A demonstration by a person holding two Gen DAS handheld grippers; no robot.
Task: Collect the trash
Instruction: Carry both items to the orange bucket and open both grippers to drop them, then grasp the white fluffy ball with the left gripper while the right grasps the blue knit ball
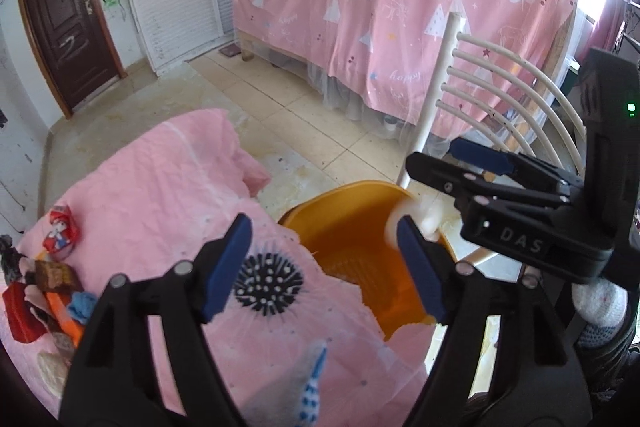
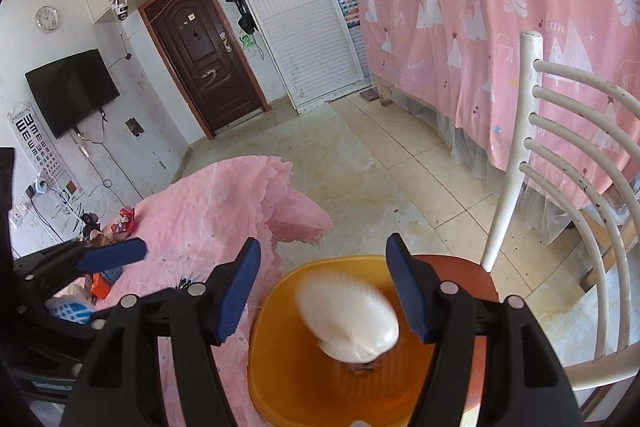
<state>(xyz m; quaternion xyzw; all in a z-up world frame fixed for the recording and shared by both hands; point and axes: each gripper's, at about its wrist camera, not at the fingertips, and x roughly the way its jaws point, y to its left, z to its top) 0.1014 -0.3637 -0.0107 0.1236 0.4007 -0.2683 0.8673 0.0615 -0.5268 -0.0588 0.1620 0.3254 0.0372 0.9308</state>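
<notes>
We've got both claws spread with nothing between them: left gripper [image 1: 324,267] lower centre, right gripper [image 2: 322,283] above the orange bin [image 2: 280,367]. A blurry white wad [image 2: 348,319], probably tissue, sits mid-bin.

The bin [image 2: 280,367] sits on a chair [image 2: 560,187] just right of my tabletop [image 2: 208,211]. A wad [image 2: 348,319] is in the bin; wrappers [image 1: 48,275] lie far left.
</notes>
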